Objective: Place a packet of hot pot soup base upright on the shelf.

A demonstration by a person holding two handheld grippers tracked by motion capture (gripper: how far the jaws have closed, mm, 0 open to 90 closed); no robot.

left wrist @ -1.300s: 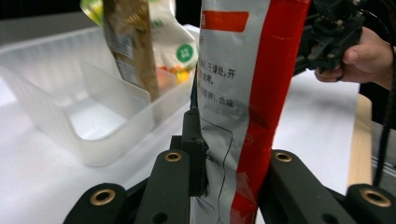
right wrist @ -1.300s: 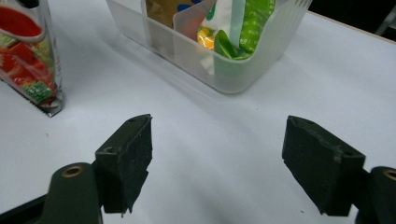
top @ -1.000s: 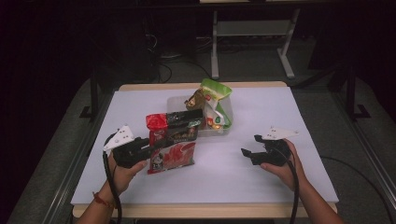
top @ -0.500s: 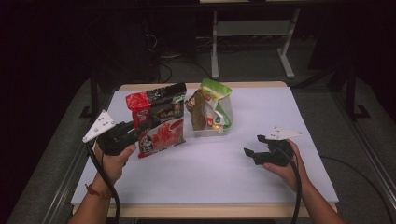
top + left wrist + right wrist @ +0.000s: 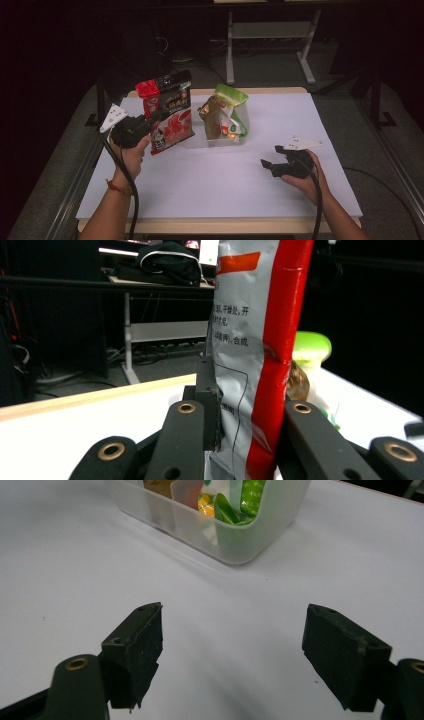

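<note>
The red snack bag (image 5: pixel 167 117), a second ago lying flat on the worktop (image 5: pixel 220 185), is now lifted clear and held upright at upper left of the high view, clenched in the left gripper (image 5: pixel 145 125). It is judged ready for the clear bin (image 5: pixel 220 142). The right gripper (image 5: pixel 272 165) rests with jaws apart, holding nothing.

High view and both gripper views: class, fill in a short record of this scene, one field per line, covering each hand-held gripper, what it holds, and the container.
left hand-held gripper: shut on the red snack bag, held upright above the table
right hand-held gripper: open, holding nothing, low over the table
clear tub: on the table, holds a green packet and a brown packet
</note>
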